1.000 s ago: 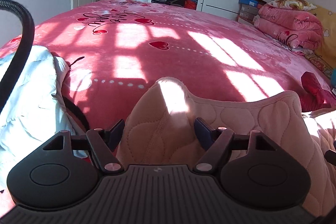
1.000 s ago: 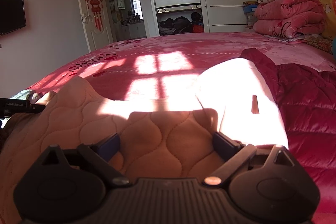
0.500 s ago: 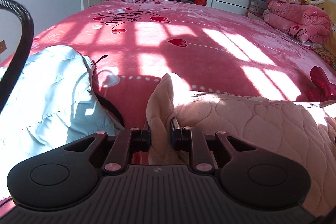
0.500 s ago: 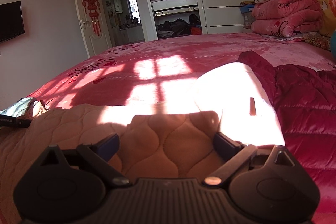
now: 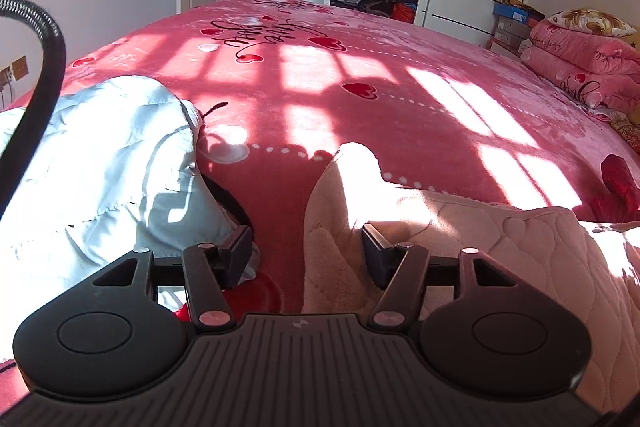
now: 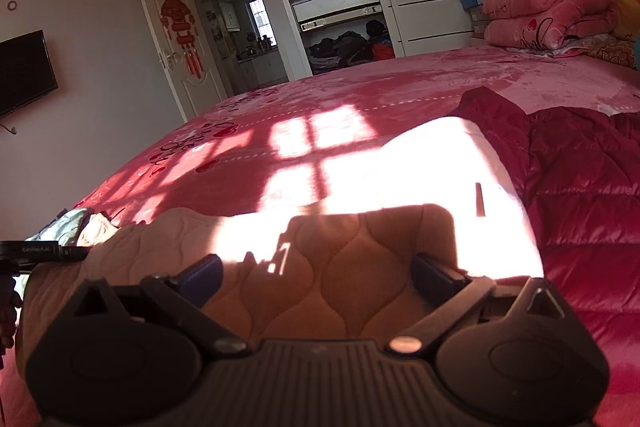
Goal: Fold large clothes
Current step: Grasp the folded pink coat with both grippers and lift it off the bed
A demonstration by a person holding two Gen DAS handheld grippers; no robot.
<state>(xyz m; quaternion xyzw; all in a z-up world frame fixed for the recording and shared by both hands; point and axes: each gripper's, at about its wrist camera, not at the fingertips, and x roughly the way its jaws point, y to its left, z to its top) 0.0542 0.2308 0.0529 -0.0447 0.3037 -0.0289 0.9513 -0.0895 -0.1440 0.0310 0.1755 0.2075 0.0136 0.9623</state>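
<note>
A beige quilted garment (image 5: 500, 239) lies on the pink bed; its raised corner stands between my left fingers. My left gripper (image 5: 306, 253) is open, the corner free between the jaws. In the right wrist view the same garment (image 6: 344, 259) lies flat under my right gripper (image 6: 316, 277), which is open with the fabric between its spread fingers. The other gripper's body (image 6: 36, 253) shows at the left edge of the right wrist view.
A light blue quilted jacket (image 5: 100, 167) lies left of the garment. A dark red puffer jacket (image 6: 580, 195) lies to the right. Folded pink blankets (image 6: 548, 11) sit at the bed's far right. A black cable (image 5: 40, 67) hangs at the left.
My left gripper was shut on the beige corner half a second ago and has now opened, letting it go. The garment has dropped flat. The right gripper stays open and has tilted up slightly.
</note>
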